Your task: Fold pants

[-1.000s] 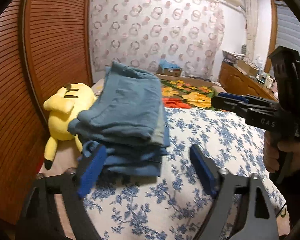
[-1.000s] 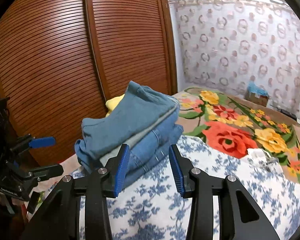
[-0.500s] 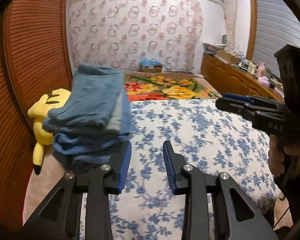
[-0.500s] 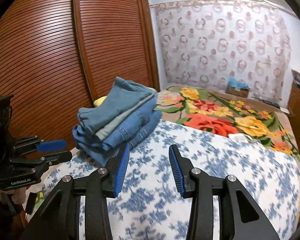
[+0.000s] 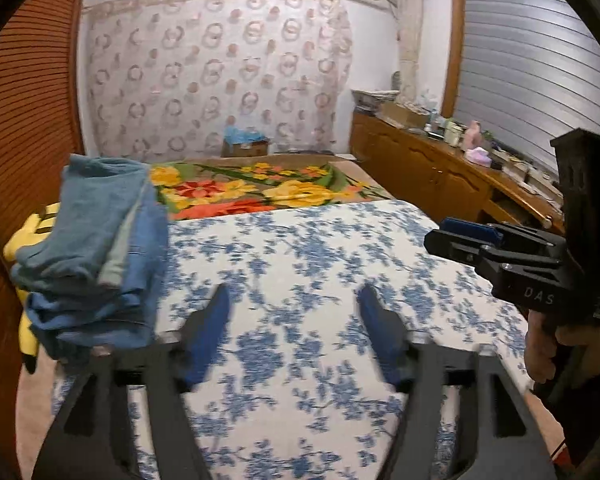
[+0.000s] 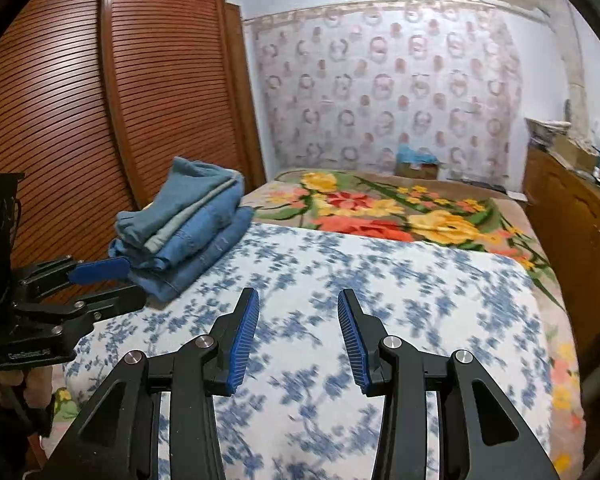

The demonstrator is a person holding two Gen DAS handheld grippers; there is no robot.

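Left gripper has spread its fingers (empty), folded pants lying leftward.

Denim pants (matt), glossy slatted-wood wardrobe

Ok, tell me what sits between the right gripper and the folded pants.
Only the left gripper, whose fingers hang just in front of the folded pants. Otherwise bare bedspread lies ahead of the right gripper.

1. Folded pants stacked at the left edge of the blue-flowered sheet.
2. Left gripper blurry, jaws apart, holding nothing.
3. Right gripper off right, hand-held.
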